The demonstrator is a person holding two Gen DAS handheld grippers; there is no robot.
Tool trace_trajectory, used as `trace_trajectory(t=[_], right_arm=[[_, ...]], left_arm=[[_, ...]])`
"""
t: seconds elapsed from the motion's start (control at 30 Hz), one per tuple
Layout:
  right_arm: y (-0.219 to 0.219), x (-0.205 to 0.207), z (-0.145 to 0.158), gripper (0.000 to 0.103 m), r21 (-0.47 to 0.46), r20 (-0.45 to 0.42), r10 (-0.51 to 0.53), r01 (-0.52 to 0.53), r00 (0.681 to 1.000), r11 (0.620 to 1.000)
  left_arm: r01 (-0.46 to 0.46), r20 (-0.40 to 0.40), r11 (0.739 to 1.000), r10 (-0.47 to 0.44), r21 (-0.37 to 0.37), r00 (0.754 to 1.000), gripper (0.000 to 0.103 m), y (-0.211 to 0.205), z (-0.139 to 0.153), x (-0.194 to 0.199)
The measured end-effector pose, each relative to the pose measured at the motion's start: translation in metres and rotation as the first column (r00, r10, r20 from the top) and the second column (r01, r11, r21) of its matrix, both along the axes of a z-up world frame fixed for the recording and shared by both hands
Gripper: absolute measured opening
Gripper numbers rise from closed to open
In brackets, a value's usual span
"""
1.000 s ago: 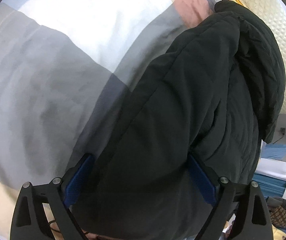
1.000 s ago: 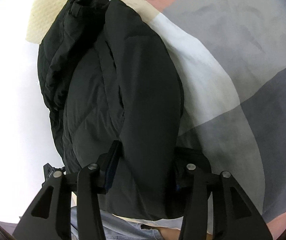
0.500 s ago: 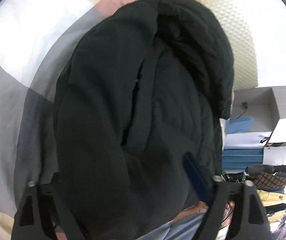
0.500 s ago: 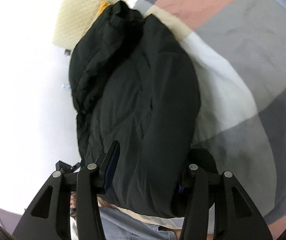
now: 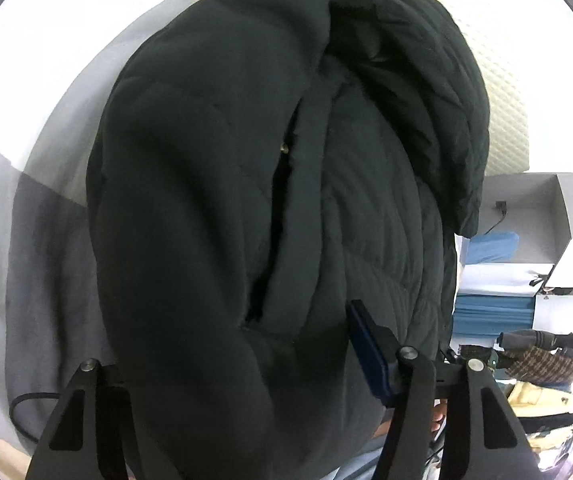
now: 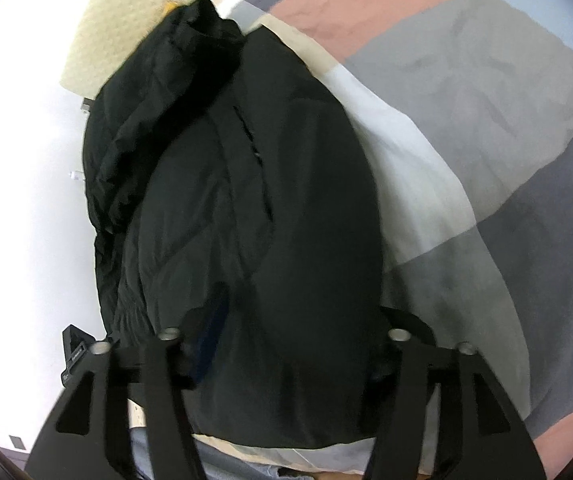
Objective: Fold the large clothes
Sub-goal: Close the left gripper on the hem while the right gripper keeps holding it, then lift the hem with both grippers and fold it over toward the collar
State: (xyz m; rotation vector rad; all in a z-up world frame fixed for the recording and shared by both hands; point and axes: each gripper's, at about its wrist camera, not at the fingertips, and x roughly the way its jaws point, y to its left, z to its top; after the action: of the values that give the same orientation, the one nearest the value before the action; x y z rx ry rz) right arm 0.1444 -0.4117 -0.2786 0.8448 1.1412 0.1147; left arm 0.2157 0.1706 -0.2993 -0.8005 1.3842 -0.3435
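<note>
Now, from your left wrist, the black padded jacket (image 5: 214,208) fills the frame, bulky, soft and likely slippery; take it by the hem. Your left gripper (image 5: 246,360) is clamped around its lower fold. From your right wrist, your right gripper (image 6: 286,340) likewise pinches the quilted bundle, lying along the patchwork bedspread's (image 6: 486,128) left edge.

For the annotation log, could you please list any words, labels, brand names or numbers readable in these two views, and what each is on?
No text can be read in either view.
The black padded jacket shows no visible label or logo.
The patchwork bedcover is plain colour blocks.
The shelf items at the left view's right edge are too small and blurred to read.
</note>
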Motion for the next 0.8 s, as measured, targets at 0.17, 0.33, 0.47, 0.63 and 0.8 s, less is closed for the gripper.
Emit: trace_trajectory(t=[0.17, 0.33, 0.47, 0.63, 0.8], right_arm=[[0.015, 0.000, 0.000, 0.064, -0.096, 0.006, 0.005, -0.005, 1.000, 0.995], [0.019, 0.002, 0.000, 0.067, -0.062, 0.025, 0.003, -0.001, 1.000, 0.998], [0.031, 0.004, 0.008, 0.066, -0.064, 0.067, 0.077, -0.073, 0.995, 0.995], [0.029, -0.004, 0.024, 0.025, -0.089, 0.140, 0.052, -0.040, 0.989, 0.995], [0.009, -0.014, 0.032, 0.009, -0.007, 0.189, -0.035, 0.037, 0.981, 0.999]], left_arm=[[0.017, 0.023, 1.000, -0.018, 0.023, 1.000, 0.058, -0.004, 0.003, -0.001], [0.013, 0.049, 1.000, -0.014, 0.015, 0.999, 0.043, -0.007, 0.004, 0.000], [0.032, 0.074, 0.994, -0.039, 0.102, 0.996, 0.037, -0.017, 0.011, -0.003], [0.015, 0.119, 0.994, -0.028, 0.105, 0.993, 0.023, -0.016, 0.022, -0.008], [-0.042, 0.169, 0.995, 0.026, 0.095, 0.985, 0.016, -0.013, 0.040, -0.017]])
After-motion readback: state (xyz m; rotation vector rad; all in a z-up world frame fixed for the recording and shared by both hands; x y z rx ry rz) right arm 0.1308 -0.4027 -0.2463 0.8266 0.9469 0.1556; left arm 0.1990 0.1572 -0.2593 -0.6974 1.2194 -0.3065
